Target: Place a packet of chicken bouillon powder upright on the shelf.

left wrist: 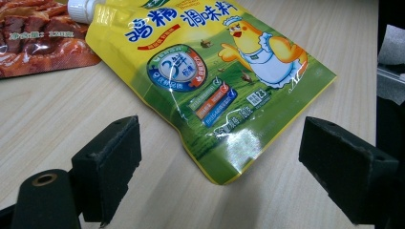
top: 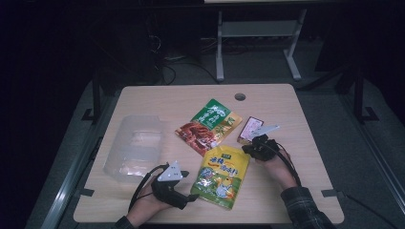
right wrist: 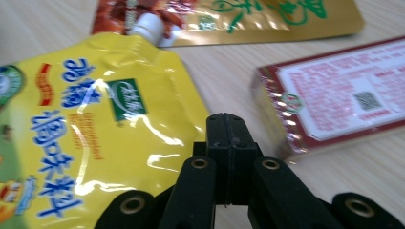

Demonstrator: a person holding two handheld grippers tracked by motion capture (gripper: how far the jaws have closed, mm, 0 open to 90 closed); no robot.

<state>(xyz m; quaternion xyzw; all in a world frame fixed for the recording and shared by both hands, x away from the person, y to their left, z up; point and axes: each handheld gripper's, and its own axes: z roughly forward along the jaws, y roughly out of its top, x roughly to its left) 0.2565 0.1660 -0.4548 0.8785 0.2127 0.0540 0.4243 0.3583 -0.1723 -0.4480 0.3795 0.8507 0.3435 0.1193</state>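
Yellow spout pouch (top: 220, 174) lies near desk's front edge. Left gripper (left wrist: 222, 157) wide open around pouch corner. Right gripper (right wrist: 231, 131) closed, empty. Slippery pouch may slide away when pinched.

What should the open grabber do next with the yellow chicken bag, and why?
Probably ease the left gripper forward and close on the yellow pouch. Its jaws stand wide open with the pouch's bottom corner lying flat on the table just ahead of them, not yet touched, while the right gripper is shut and holds nothing.
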